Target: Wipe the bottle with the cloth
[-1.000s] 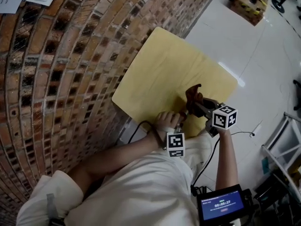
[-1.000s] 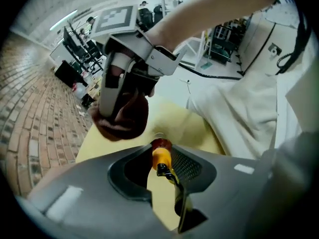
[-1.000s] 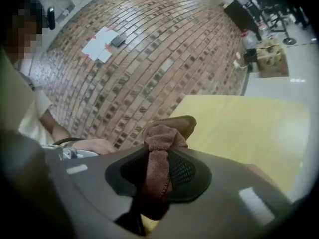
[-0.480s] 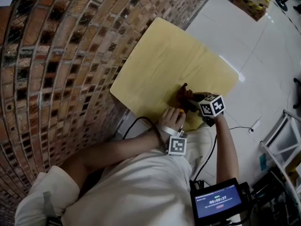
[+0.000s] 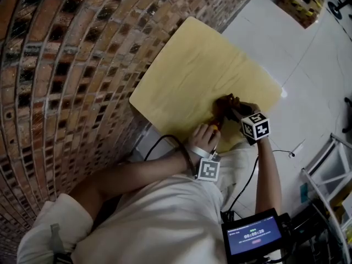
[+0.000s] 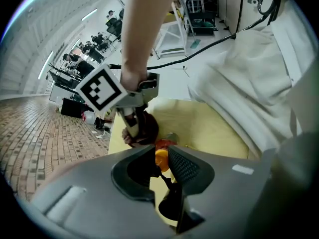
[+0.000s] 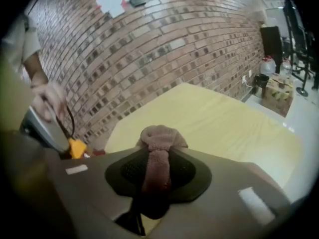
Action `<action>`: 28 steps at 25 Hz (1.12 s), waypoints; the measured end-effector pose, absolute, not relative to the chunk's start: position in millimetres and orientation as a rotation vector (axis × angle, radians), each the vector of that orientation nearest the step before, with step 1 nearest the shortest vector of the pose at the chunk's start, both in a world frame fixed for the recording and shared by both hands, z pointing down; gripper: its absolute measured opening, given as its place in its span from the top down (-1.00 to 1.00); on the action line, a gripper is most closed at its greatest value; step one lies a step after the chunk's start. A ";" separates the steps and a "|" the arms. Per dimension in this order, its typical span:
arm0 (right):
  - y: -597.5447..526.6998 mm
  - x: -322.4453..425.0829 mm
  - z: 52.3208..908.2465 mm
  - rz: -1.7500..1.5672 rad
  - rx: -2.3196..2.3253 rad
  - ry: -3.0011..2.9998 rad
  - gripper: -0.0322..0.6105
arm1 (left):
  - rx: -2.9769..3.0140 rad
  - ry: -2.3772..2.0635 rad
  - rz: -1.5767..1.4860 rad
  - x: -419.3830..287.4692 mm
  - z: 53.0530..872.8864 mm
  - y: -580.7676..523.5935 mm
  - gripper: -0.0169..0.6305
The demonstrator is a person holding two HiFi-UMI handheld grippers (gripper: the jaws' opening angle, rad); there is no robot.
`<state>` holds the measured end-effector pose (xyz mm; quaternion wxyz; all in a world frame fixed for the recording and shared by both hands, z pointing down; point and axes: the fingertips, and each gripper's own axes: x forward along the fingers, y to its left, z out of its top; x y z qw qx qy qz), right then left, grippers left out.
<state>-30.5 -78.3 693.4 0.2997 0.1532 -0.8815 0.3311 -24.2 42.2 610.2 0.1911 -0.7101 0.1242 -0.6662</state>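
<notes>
On the yellow table, near its front edge, stands a small bottle with an orange cap. My left gripper has just been closing, and its pads now press on that cap. The cap also shows in the right gripper view, as an orange spot at the left under the left hand. My right gripper is shut on a brown cloth that bulges out past its jaws. In the head view the cloth hangs just beyond the bottle, close to it; I cannot tell whether they touch.
A brick wall runs along the table's left side. White tiled floor lies to the right. A black cable loops by the table's near corner. A screen sits at the person's waist.
The right gripper has come down with the cloth, closer to the bottle and the tabletop. The left hand has stayed at the bottle.
</notes>
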 end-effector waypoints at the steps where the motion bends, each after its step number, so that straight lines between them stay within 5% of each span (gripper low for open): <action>1: -86.5 -32.3 679.1 0.931 0.406 -2.377 0.60 | -1.992 0.343 -1.864 -23.2 610.2 43.4 0.64; 8: -62.0 -90.1 595.0 1.018 -0.185 -2.440 0.60 | -1.984 0.333 -1.821 -9.8 610.1 46.0 0.67; 13: -13.2 -117.9 629.4 0.900 -0.473 -2.184 0.60 | -1.935 0.291 -1.856 -10.2 612.2 45.7 0.69; 15: -2.7 -119.7 652.6 0.876 -0.499 -2.096 0.60 | -1.902 0.290 -1.874 -12.4 616.2 44.3 0.90; 28: -33.5 -105.6 725.6 0.879 -0.213 -2.065 0.60 | -1.911 0.431 -1.879 -13.2 619.1 19.6 0.90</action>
